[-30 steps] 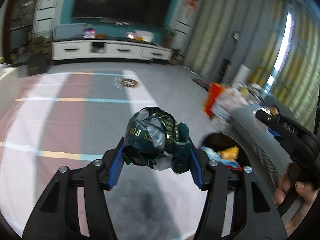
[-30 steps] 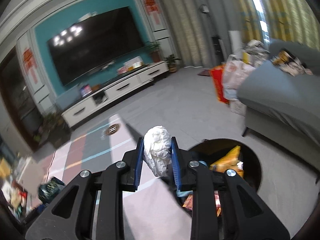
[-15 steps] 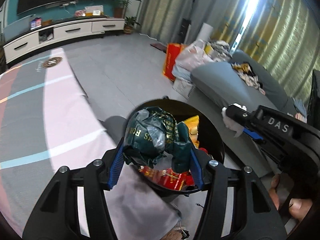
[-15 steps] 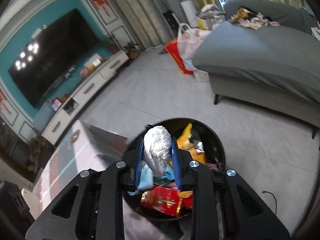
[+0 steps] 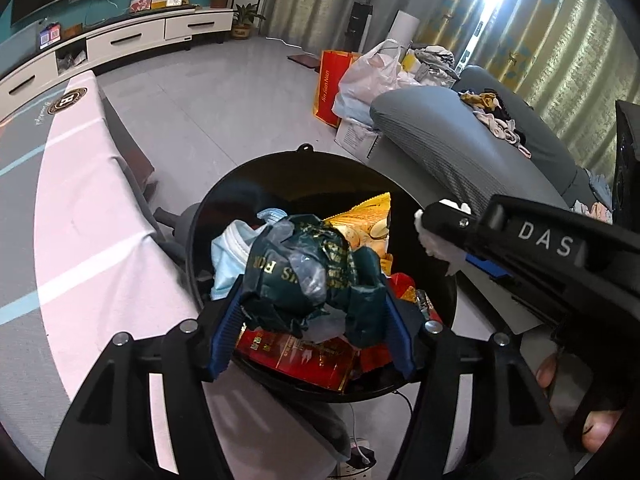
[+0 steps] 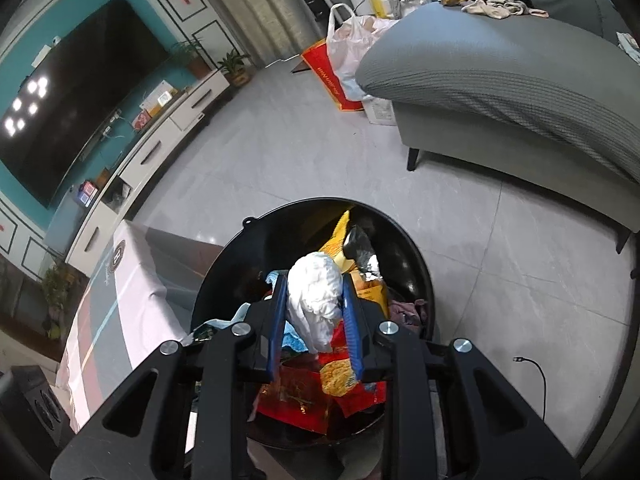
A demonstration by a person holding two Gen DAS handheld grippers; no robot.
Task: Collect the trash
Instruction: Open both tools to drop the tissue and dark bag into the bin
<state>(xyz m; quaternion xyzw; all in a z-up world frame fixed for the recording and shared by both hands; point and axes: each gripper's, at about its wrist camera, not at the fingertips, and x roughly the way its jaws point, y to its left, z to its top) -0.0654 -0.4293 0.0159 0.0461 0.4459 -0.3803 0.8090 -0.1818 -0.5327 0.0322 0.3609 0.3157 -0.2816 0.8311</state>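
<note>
While left gripper (image 5: 310, 320) loosens around green wrapper (image 5: 308, 276), "DAS"-marked right gripper (image 6: 314, 320) clamps tissue (image 6: 316, 300).

Both views sit on hand-held tools and look forward and steeply down along their own jaws, close above the black bin (image 5: 404, 196). The left wrist view faces the bin with the bench (image 5: 92, 208) at its left and the sofa (image 5: 452, 140) at its right. The right wrist view shares the bin (image 6: 416, 256), bench (image 6: 132, 276), sofa (image 6: 500, 80) and TV cabinet (image 6: 160, 148).
</note>
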